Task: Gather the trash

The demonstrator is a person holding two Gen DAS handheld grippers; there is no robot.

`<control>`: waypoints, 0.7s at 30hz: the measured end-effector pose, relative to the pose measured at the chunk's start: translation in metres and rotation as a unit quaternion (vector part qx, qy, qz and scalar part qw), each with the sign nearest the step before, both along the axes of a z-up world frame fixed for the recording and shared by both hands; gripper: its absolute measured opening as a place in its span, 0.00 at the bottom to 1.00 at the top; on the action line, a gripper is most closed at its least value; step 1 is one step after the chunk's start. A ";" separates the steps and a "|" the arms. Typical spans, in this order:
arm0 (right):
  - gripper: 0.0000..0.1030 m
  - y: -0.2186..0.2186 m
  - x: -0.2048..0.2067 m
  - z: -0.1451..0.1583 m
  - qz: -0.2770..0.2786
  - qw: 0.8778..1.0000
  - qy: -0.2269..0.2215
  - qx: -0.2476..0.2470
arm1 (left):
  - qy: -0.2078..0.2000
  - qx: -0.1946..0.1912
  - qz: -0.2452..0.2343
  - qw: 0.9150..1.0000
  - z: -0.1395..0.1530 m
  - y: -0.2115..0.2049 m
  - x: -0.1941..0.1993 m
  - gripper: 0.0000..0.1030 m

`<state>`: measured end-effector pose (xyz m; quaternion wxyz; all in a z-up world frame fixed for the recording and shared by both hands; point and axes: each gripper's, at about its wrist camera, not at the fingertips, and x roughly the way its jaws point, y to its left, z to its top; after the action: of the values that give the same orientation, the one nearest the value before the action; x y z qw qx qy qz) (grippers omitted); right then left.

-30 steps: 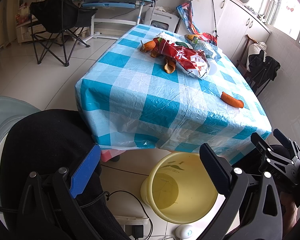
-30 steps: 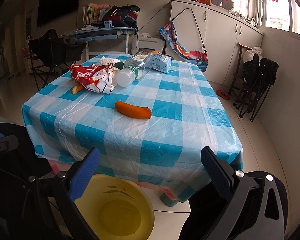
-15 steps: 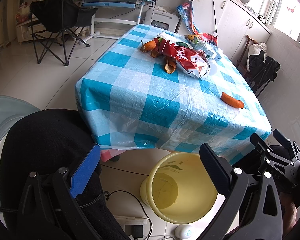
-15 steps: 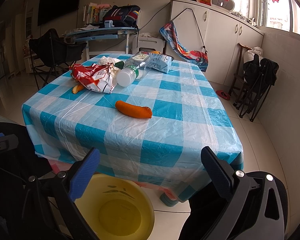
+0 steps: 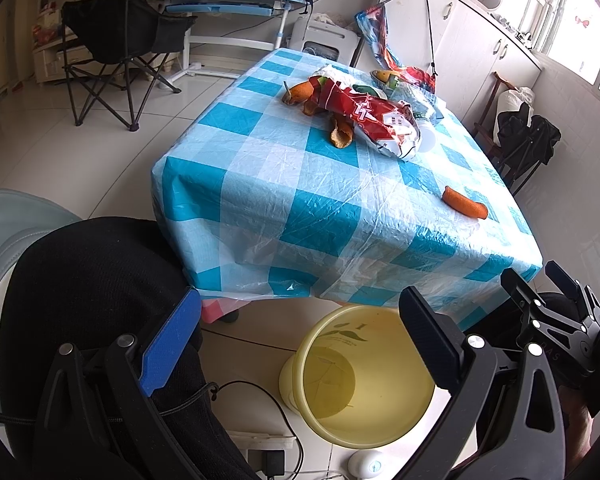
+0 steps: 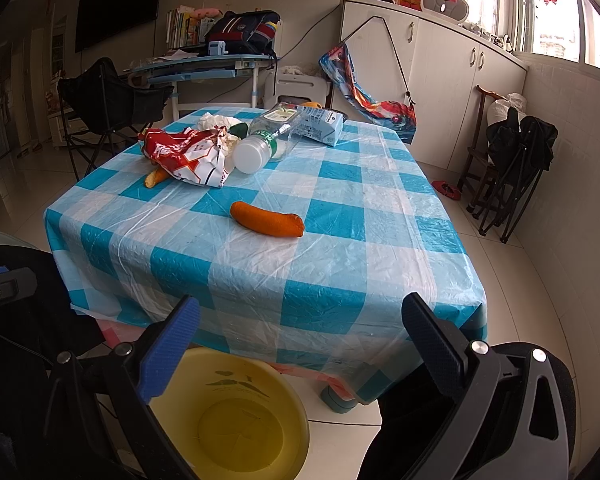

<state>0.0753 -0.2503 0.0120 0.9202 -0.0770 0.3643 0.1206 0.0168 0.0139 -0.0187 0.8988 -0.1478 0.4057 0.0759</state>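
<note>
Glossy checked plastic covers the table (image 6: 340, 248); a stubby orange carrot (image 6: 266, 224) lies mid-cloth, crinkled red bag (image 6: 184, 154) at ten o'clock. Left gripper (image 5: 300, 332) and right gripper (image 6: 300, 332) gape empty above the round yellow bin (image 6: 236, 420).

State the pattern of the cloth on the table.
Blue-and-white check tablecloth, clearest in the right wrist view.

Ahead of our tongs stands a table (image 6: 340, 280) under a blue-and-white checked cloth. On it an orange carrot (image 6: 266, 219) lies nearest us; farther off sit a red snack bag (image 6: 188, 154), a toppled plastic bottle (image 6: 266, 138), orange peels (image 5: 340, 134) and a carton (image 6: 320, 124).
</note>
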 end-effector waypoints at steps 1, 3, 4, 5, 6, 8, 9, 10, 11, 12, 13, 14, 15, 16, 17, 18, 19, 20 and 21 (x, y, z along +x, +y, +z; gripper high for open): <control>0.94 0.000 0.000 0.000 0.000 1.000 0.000 0.000 | 0.000 0.000 0.000 1.000 0.000 0.000 0.000 0.93; 0.94 0.000 0.000 0.000 0.000 1.000 0.000 0.000 | 0.000 0.000 0.000 1.000 0.000 0.000 0.000 0.93; 0.94 0.000 0.000 0.000 0.000 1.000 0.000 0.000 | 0.000 0.000 0.000 1.000 0.000 0.000 0.000 0.93; 0.94 0.000 0.000 0.000 0.001 1.000 0.000 0.000 | 0.000 0.000 0.000 1.000 0.000 0.000 0.000 0.93; 0.94 0.000 0.000 0.000 0.001 1.000 0.000 0.000 | 0.000 0.000 0.000 1.000 0.000 0.000 0.000 0.93; 0.94 0.001 0.000 0.001 0.002 1.000 0.001 0.000 | 0.000 -0.001 0.000 1.000 0.000 0.000 0.000 0.93; 0.94 0.001 0.000 0.000 0.002 1.000 0.001 0.000 | -0.001 -0.001 0.000 1.000 0.000 0.000 0.000 0.93; 0.94 0.001 0.000 0.001 0.002 1.000 0.001 0.000 | -0.001 -0.001 0.000 1.000 0.000 0.000 0.000 0.93; 0.94 0.001 -0.001 0.000 0.002 1.000 0.001 0.000 | 0.000 -0.001 0.000 1.000 0.000 0.001 0.000 0.93; 0.94 0.001 -0.001 0.000 0.003 1.000 0.002 0.000 | -0.001 -0.001 0.000 1.000 0.000 0.001 0.000 0.93; 0.94 0.001 0.000 0.000 0.004 1.000 0.003 0.000 | -0.001 -0.001 0.000 1.000 0.000 0.001 0.000 0.93; 0.94 0.002 0.000 -0.001 0.004 1.000 0.005 -0.001 | -0.001 -0.001 0.000 1.000 0.000 0.001 0.000 0.93; 0.94 0.003 0.000 -0.001 0.003 1.000 0.007 -0.005 | -0.001 -0.002 0.001 1.000 0.001 0.001 0.000 0.93; 0.94 0.003 0.000 -0.002 0.003 1.000 0.009 -0.006 | -0.002 -0.003 0.001 1.000 0.001 0.001 0.000 0.93; 0.94 0.003 0.001 -0.002 0.005 1.000 0.012 -0.004 | -0.005 -0.005 0.003 1.000 0.002 0.002 -0.001 0.93; 0.94 0.003 0.000 -0.002 0.005 1.000 0.012 -0.003 | -0.007 -0.006 0.004 1.000 0.003 0.002 -0.001 0.93; 0.94 0.002 0.000 0.000 0.005 1.000 0.011 -0.001 | -0.010 -0.006 0.006 1.000 0.005 0.002 -0.001 0.93; 0.94 0.000 -0.001 0.001 0.006 1.000 0.010 0.003 | -0.016 -0.002 0.007 1.000 0.007 0.002 -0.002 0.93; 0.94 -0.002 0.000 0.003 0.007 1.000 0.012 0.009 | -0.023 0.005 0.009 1.000 0.009 0.001 -0.004 0.93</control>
<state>0.0755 -0.2519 0.0149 0.9154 -0.0699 0.3740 0.1314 0.0132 0.0147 -0.0099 0.9079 -0.1491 0.3830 0.0827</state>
